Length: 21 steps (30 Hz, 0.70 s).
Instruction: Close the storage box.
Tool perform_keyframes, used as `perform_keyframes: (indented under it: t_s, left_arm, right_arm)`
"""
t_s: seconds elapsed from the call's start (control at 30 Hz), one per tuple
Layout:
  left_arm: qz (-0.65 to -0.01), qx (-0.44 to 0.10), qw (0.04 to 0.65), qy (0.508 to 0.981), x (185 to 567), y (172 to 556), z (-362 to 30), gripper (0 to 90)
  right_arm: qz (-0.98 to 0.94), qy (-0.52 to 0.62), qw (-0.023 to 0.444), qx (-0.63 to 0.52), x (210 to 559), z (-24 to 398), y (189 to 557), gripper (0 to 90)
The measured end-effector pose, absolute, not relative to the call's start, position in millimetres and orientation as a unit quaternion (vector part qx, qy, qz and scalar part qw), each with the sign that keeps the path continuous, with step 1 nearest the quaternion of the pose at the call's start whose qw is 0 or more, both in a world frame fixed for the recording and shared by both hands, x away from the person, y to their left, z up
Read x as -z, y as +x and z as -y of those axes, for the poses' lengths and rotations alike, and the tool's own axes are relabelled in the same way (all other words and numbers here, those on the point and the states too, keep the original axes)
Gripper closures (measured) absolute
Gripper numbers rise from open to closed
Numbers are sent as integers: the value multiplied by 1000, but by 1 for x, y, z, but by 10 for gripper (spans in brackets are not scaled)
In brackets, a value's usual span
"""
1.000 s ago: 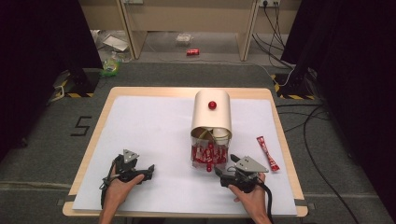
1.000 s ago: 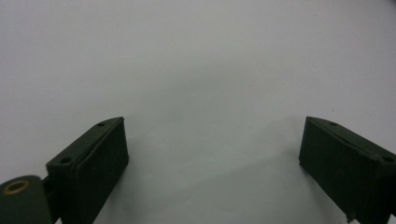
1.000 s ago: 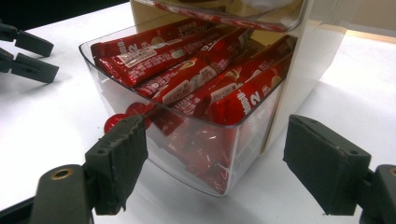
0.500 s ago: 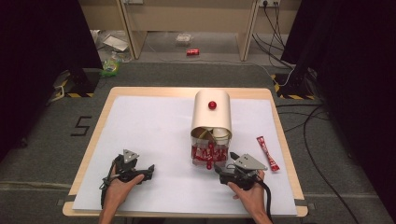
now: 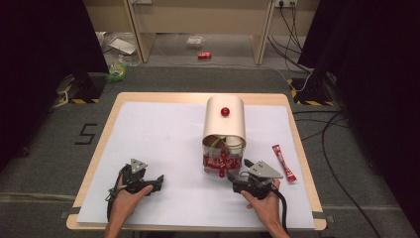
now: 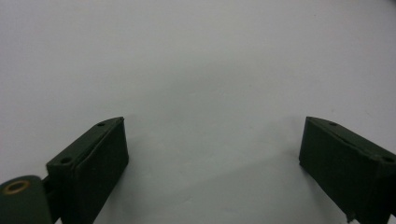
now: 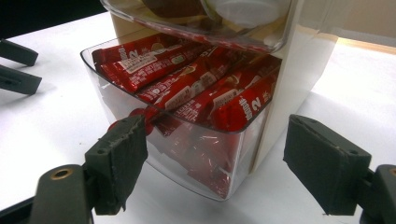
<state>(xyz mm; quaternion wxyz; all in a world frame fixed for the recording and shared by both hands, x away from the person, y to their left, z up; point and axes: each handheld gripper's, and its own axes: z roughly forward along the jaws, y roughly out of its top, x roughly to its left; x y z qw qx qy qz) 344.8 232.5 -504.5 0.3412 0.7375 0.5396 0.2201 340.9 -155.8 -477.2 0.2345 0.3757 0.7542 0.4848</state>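
Observation:
A cream dispenser box with a red knob on top stands right of the table's middle. Its clear drawer at the front holds several red sachets. My right gripper sits just in front of the drawer, open; its jaws stand wide on either side of the drawer's near corner, and the left one is close to a small red knob. My left gripper rests at the front left, open over bare white sheet, with nothing between its jaws.
One loose red sachet lies on the white sheet right of the dispenser. The left gripper's jaws show far off in the right gripper view. The table's wooden edge borders the sheet. Cables trail on the floor to the right.
My right gripper has edged slightly forward toward the drawer. The left gripper and the dispenser have stayed where they were.

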Motion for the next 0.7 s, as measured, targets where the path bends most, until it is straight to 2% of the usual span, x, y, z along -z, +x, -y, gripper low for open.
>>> perform_keyframes:
  t_s: [0.7]
  left_arm:
    - [-539, -220, 341, 738, 504, 345, -233, 74]
  right_arm:
    - [-747, 381, 242, -488, 478, 155, 350, 224]
